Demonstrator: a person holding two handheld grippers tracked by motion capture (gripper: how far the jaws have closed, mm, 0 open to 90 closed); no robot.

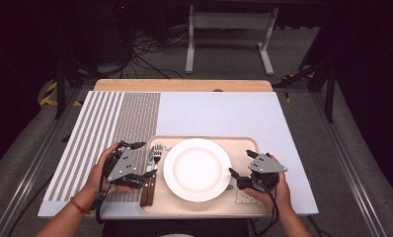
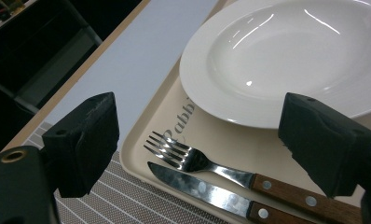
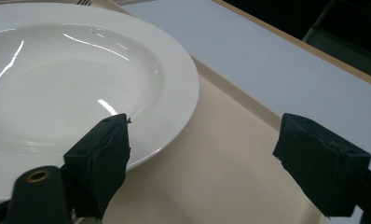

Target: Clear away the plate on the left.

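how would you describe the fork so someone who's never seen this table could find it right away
Start at the beige tray near the front of the table, with a white plate in its middle. In the strip of tray left of the plate lie two wooden-handled utensils side by side; the fork is the one nearer the plate, told by its tines, while its neighbour the knife has a flat blade.

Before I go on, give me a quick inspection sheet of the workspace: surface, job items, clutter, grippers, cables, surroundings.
Surface: white table, striped placemat at left.
Job's things: beige tray holding an empty white plate; fork and knife side by side left of the plate.
Clutter: nothing seen.
Grippers: left gripper open beside the cutlery; right gripper open at the plate's right.
Cables: loose cables on the floor beyond.
Surroundings: dark room, white frame behind.
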